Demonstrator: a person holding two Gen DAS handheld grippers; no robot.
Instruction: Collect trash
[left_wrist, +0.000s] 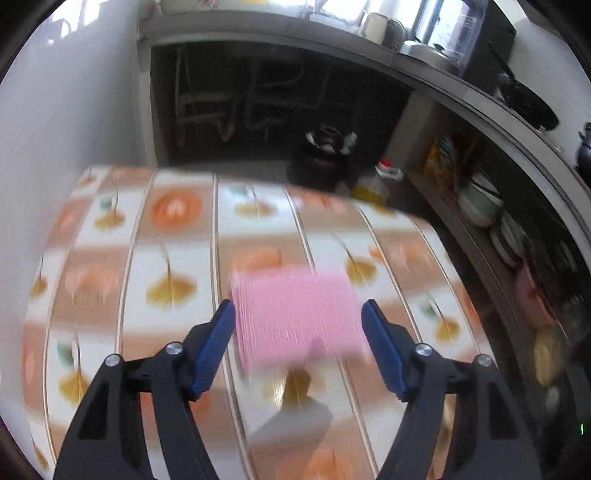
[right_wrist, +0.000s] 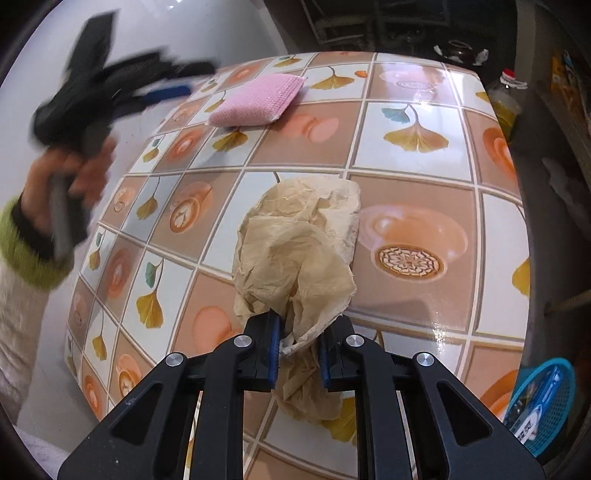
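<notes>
The right gripper (right_wrist: 297, 341) pinches the crumpled paper (right_wrist: 295, 243) lying on the tabletop (right_wrist: 417, 170), not yet binned. The left gripper (left_wrist: 298, 325), fingers wide, hovers around the pink sponge (left_wrist: 299, 314).

Left wrist view: mounted behind the left gripper (left_wrist: 298, 314), looking forward and down along its two fingers, close above the patterned worktop (left_wrist: 177, 236), facing the dark recess under the kitchen counter (left_wrist: 332, 40); blurred throughout. Right wrist view: mounted behind the right gripper (right_wrist: 297, 345), looking steeply down from close above the near part of the same worktop (right_wrist: 417, 155), sharp in the middle. Shared between both: the worktop, the pink sponge (left_wrist: 299, 314) (right_wrist: 258, 98), the yellow oil bottle (left_wrist: 373, 184) (right_wrist: 506, 99) on the floor beyond the far edge. Left gripper (right_wrist: 166, 79) also caught from the side in the right wrist view, upper left.
</notes>
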